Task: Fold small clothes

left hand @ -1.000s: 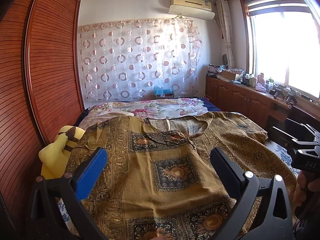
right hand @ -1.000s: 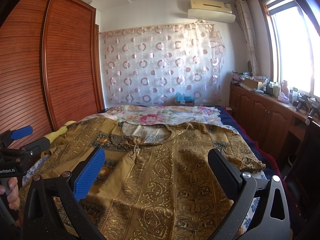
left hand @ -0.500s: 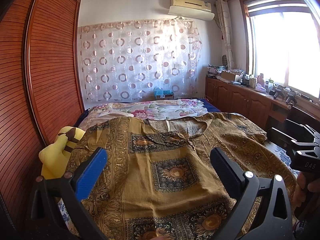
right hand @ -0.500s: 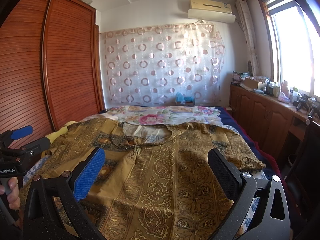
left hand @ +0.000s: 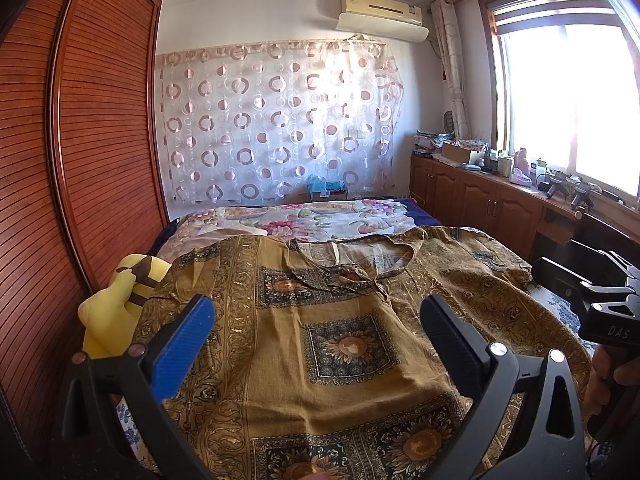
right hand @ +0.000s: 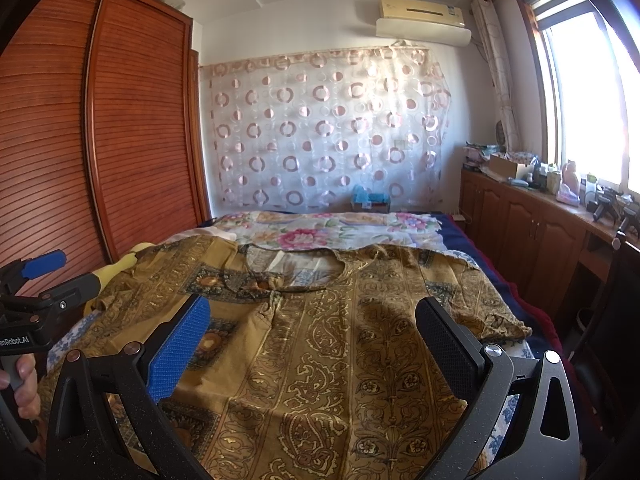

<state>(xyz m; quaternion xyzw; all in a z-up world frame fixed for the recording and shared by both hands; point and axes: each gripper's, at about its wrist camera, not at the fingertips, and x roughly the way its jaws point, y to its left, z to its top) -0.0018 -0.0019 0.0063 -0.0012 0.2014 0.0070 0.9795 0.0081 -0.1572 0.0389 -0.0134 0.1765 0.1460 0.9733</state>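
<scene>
A golden-brown patterned shirt [left hand: 336, 360] lies spread flat on the bed, neckline at the far end; it also shows in the right wrist view [right hand: 340, 360]. My left gripper [left hand: 316, 320] is open and empty, held above the shirt's near left part. My right gripper [right hand: 312, 320] is open and empty above the shirt's near right part. Each gripper shows at the edge of the other's view: the right one [left hand: 600, 304] and the left one [right hand: 36, 280].
A yellow plush toy [left hand: 116, 304] lies at the bed's left edge beside the wooden wardrobe [left hand: 80, 180]. A floral sheet [left hand: 304, 220] covers the far end of the bed. Wooden cabinets [right hand: 532, 232] with clutter run along the right wall under the window.
</scene>
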